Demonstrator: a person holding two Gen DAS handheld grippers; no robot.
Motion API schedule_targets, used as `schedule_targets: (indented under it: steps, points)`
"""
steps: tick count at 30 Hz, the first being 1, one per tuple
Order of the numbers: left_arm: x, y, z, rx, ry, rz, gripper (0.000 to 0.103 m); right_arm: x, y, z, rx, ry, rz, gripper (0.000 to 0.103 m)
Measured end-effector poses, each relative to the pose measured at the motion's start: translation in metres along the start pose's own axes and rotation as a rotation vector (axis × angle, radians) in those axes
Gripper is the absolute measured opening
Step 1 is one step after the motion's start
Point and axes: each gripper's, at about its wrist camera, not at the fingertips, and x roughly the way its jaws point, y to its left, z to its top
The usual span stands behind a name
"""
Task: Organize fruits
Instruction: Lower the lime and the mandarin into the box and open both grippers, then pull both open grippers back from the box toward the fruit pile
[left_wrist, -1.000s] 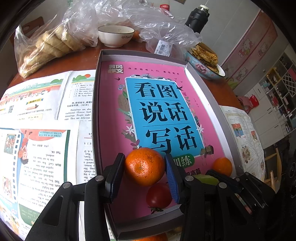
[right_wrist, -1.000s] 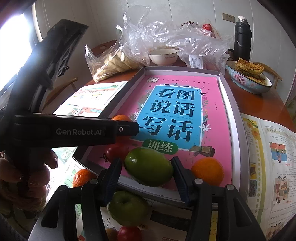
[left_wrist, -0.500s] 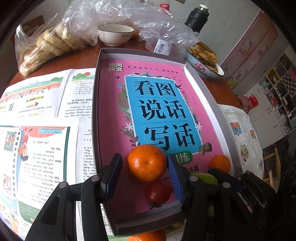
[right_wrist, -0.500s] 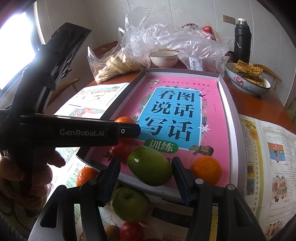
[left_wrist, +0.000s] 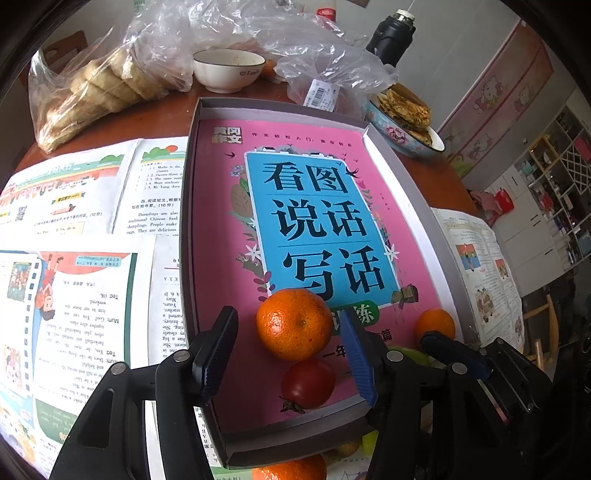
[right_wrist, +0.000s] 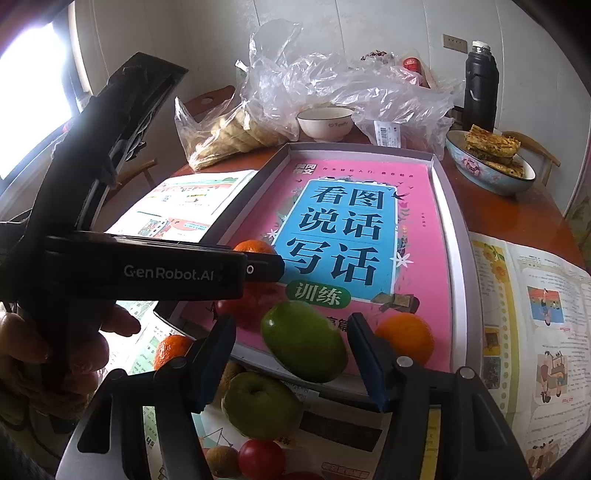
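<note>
While our left gripper (left_wrist: 291, 354) brackets the round orange mandarin (left_wrist: 294, 324) lying in the shallow grey tray (left_wrist: 188, 229) lined with a pink book cover, its jaws stand open, with a clear gap on the left side. Our right gripper (right_wrist: 291, 363) frames the smooth green oval fruit (right_wrist: 303, 340) at the tray's near edge, jaws likewise spread and not pinching. We judge both fruits light, firm yet bruisable, and prone to roll, the green one slicker, so we would grip each across its widest middle with gentle pressure.
</note>
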Motion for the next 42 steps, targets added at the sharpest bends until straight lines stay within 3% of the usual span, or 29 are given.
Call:
schedule_targets:
  steps: [22,42]
  points:
    - [-0.034,0.005,-0.008,-0.013,-0.069,0.024,0.074,-0.013,0.000,-0.002,0.007,-0.032,-0.020,0.069]
    - [-0.068,0.010,-0.018,-0.026,-0.141,0.024,0.078,-0.032,-0.005,-0.004,0.022,-0.084,-0.041,0.076]
